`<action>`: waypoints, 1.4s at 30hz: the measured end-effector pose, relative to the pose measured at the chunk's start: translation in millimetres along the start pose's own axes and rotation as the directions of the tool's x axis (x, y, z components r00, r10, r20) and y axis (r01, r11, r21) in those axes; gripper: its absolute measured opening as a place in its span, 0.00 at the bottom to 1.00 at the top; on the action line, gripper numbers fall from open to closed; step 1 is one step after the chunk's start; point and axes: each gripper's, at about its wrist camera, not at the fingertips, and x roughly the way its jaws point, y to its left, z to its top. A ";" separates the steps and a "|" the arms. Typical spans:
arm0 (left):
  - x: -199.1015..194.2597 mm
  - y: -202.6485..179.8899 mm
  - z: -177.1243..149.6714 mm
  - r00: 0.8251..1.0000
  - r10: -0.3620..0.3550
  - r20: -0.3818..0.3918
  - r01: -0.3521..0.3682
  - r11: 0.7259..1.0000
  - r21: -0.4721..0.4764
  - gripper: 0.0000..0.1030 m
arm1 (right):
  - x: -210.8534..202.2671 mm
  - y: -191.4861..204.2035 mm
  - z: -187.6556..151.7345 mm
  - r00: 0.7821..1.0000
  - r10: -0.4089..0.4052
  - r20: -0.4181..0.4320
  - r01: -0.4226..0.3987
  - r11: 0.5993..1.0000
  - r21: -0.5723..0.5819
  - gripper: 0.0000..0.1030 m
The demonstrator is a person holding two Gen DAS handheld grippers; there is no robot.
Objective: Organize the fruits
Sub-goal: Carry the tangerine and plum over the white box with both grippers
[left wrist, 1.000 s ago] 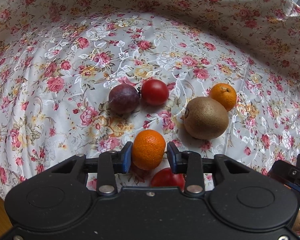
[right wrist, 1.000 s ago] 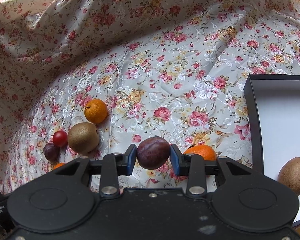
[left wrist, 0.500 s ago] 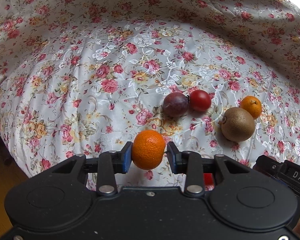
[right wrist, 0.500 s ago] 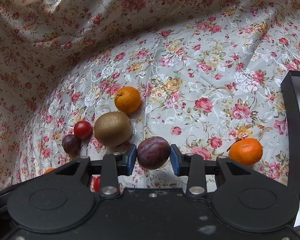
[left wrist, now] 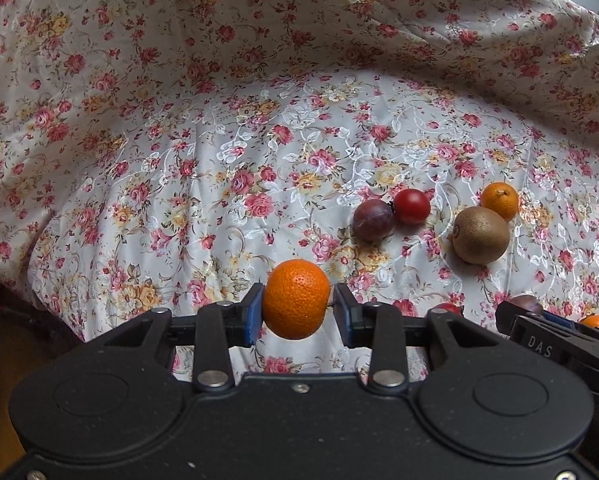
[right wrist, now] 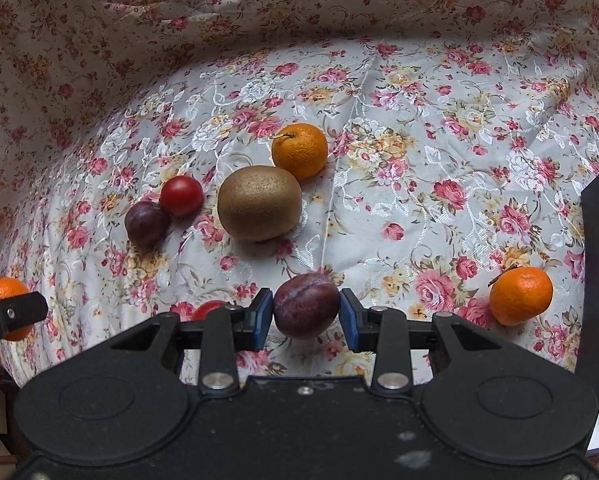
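My left gripper is shut on an orange mandarin, held above the floral cloth. My right gripper is shut on a dark purple plum. On the cloth lie a second plum, a red tomato, a brown kiwi and a mandarin, grouped together; they also show in the left wrist view, with the kiwi at right. Another mandarin lies near a black tray edge. Another red tomato is partly hidden behind my right gripper.
The floral cloth rises in folds at the back. The cloth's left edge drops to a wooden floor. In the left wrist view the right gripper's body is at the right edge.
Both grippers swung left with their fruit still held. The fruit group shifted right in both views, and the tray with the kiwi in it slid almost out of the right wrist view.
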 end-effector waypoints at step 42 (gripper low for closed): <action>-55.2 -246.5 -73.9 0.964 -0.266 -0.022 0.246 0.856 0.455 0.44 | -134.1 -322.3 -80.2 0.964 -0.237 0.122 0.105 0.759 0.643 0.37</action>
